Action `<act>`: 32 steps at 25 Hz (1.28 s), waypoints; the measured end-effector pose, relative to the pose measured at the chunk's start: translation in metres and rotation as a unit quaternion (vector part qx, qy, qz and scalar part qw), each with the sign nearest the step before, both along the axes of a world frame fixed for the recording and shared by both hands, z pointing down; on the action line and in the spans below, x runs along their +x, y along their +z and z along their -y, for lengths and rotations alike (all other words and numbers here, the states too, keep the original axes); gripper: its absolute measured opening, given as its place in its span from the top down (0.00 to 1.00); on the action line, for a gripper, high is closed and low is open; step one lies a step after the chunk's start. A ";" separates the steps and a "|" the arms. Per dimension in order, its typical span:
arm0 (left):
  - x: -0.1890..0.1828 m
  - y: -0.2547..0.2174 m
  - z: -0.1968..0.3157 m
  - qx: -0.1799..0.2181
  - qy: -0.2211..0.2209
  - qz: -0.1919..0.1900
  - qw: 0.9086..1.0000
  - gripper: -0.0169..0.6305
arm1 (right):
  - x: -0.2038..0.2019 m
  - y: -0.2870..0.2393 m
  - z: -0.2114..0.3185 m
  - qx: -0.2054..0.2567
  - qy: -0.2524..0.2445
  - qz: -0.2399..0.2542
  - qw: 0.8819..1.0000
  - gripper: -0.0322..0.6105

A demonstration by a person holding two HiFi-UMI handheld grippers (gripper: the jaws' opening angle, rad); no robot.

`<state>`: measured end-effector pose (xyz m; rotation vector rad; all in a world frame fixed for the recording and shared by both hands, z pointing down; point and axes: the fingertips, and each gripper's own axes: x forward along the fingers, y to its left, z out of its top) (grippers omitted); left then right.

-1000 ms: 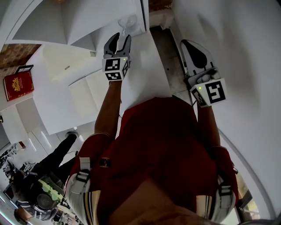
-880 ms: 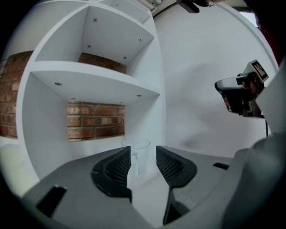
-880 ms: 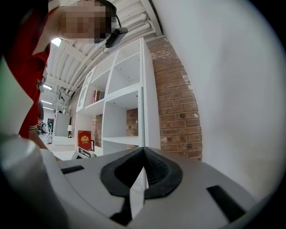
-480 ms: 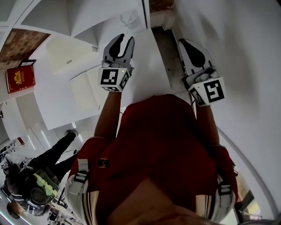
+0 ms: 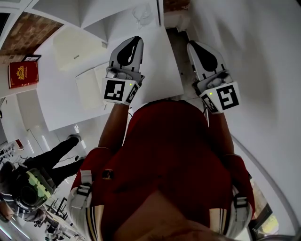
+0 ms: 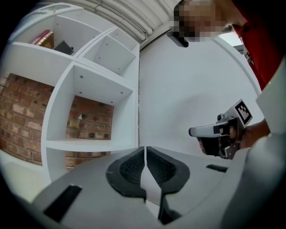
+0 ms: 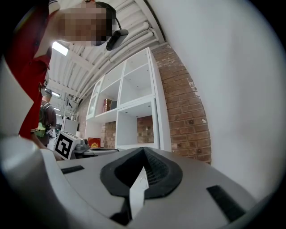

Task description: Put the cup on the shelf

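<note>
The cup (image 5: 142, 13), a clear glass, stands on a white board of the shelf unit (image 5: 89, 19) at the top of the head view. My left gripper (image 5: 136, 40) hangs a short way back from it, apart from the glass. Its jaws have just been closing with nothing between them, and in the left gripper view the left gripper (image 6: 145, 150) has its pads together and empty. My right gripper (image 5: 191, 45) is at the right, beside a white wall, also shut and empty. In the right gripper view the right gripper (image 7: 143, 151) points at the shelf's open compartments (image 7: 134, 125).
A red book (image 5: 22, 74) lies on a white surface at the left. A brick wall (image 7: 187, 107) stands behind and beside the shelf unit. Another person (image 5: 33, 181) stands at the lower left. The right gripper (image 6: 210, 133) shows at the right of the left gripper view.
The left gripper drew back from the glass towards me and its open jaws closed empty. The glass stayed on the shelf. The right gripper shifted slightly.
</note>
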<state>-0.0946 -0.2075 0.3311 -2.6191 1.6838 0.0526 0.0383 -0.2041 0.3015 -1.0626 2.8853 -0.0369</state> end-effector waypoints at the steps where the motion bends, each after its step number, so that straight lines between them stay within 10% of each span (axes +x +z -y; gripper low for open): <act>1: -0.001 -0.001 -0.007 -0.001 0.002 0.002 1.000 0.94 | -0.003 -0.001 -0.005 0.002 -0.002 0.001 1.000 0.95; 32: 0.034 -0.034 -0.092 0.018 0.027 0.023 0.999 0.96 | -0.019 -0.007 -0.077 0.018 -0.065 0.009 0.998 0.95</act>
